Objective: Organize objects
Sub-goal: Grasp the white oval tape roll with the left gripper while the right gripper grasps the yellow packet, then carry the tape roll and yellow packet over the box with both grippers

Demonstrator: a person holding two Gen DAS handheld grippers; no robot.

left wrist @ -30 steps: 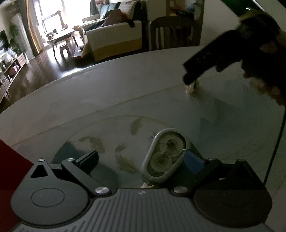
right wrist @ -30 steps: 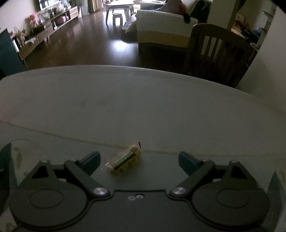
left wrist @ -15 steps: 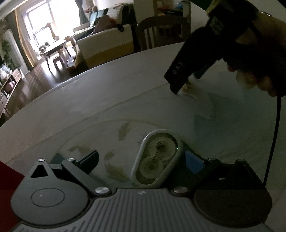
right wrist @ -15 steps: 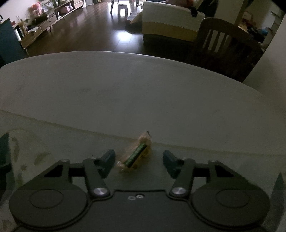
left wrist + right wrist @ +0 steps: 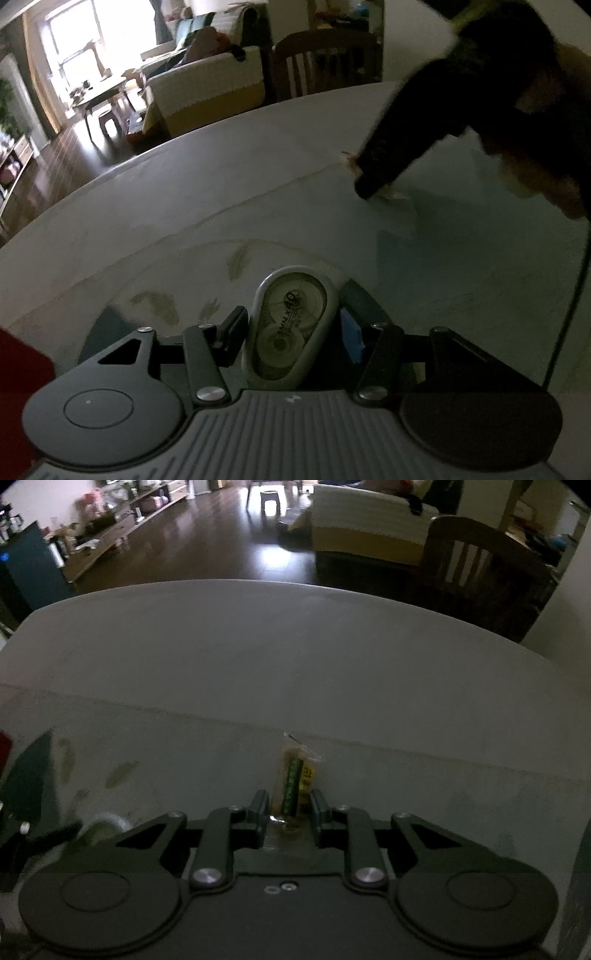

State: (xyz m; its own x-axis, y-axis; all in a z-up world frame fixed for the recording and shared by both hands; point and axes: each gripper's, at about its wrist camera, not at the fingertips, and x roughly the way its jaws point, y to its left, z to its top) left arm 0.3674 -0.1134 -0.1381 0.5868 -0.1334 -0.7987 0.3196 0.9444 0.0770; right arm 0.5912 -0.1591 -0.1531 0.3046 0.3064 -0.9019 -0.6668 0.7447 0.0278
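Observation:
A white oval correction tape dispenser (image 5: 291, 326) printed "5MM x 40" sits between the fingers of my left gripper (image 5: 293, 332), which is shut on it just above the patterned mat (image 5: 236, 258). In the right wrist view a small yellow snack packet with a green label (image 5: 295, 779) lies on the mat, and my right gripper (image 5: 289, 808) is shut on its near end. The left wrist view also shows the right gripper's dark body (image 5: 413, 147) held by a hand (image 5: 535, 173) at the upper right, tip down on the packet (image 5: 391, 194).
The pale table (image 5: 277, 646) runs to a curved far edge. A wooden chair (image 5: 476, 576) stands behind it, and a sofa (image 5: 207, 88) further back. A red object (image 5: 18, 365) sits at the left. A black cable (image 5: 569, 306) hangs at the right.
Both grippers have closed: the left on the correction tape, the right on the snack packet, which has turned to point straight ahead. The right gripper has shifted right in the left wrist view.

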